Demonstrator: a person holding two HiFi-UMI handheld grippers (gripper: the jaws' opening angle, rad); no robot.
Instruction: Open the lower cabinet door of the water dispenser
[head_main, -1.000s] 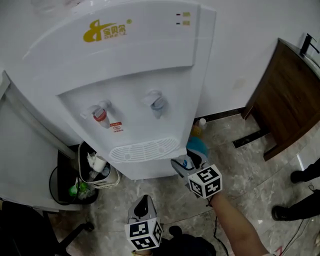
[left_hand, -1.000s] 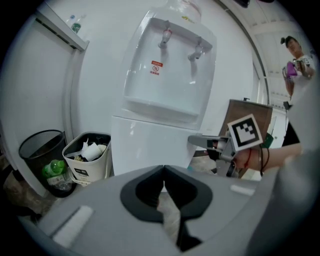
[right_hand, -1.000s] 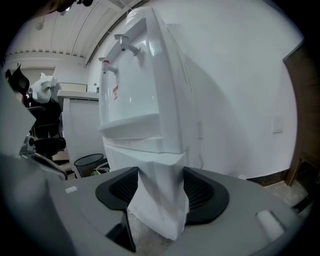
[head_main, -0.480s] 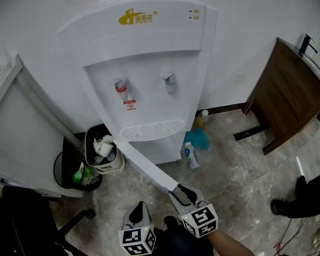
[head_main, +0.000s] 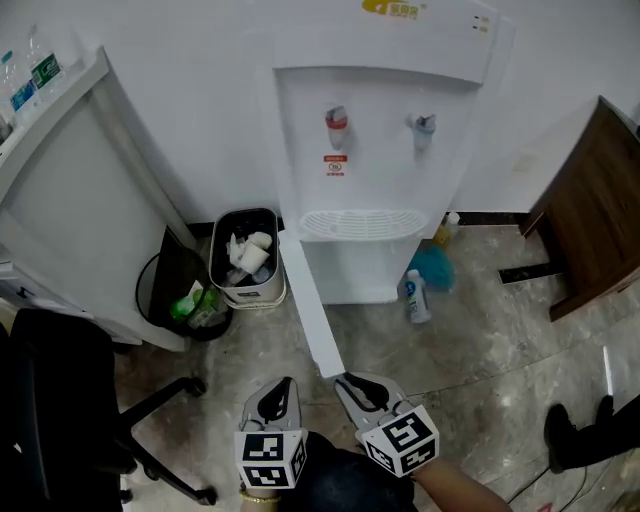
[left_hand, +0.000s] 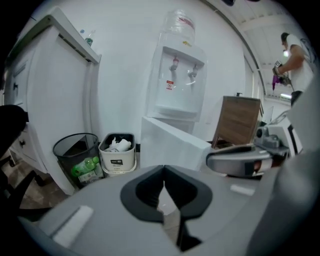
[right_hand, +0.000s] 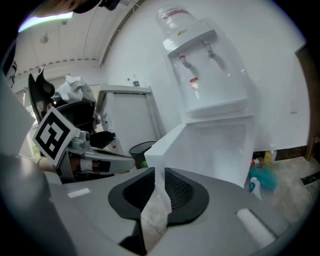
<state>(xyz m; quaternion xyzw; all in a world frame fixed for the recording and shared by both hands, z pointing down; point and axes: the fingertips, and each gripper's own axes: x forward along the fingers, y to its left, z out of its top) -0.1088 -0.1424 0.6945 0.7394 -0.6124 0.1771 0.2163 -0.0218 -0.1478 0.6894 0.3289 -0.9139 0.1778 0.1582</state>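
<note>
The white water dispenser (head_main: 385, 150) stands against the wall. Its lower cabinet door (head_main: 312, 310) is swung wide open toward me, leaving the cabinet opening (head_main: 350, 270) bare. My right gripper (head_main: 352, 385) sits at the door's free end. In the right gripper view the door's (right_hand: 210, 145) corner edge reaches the tips of the right gripper (right_hand: 155, 172), whose jaws are closing to a narrow gap. I cannot tell if the pads press on it. My left gripper (head_main: 276, 398) hangs beside it, shut and empty; it (left_hand: 163, 170) points at the door (left_hand: 170, 145).
A white bin (head_main: 247, 260) full of paper and a black mesh bin (head_main: 185, 295) stand left of the dispenser. A bottle (head_main: 415, 297) and a teal cloth (head_main: 435, 268) lie to its right. There is a brown cabinet (head_main: 595, 210) on the right and an office chair (head_main: 60, 400) on the left.
The door went from closed to swung wide open, with the right gripper at its free edge. Both grippers drew back from the dispenser, and the right jaws narrowed.
</note>
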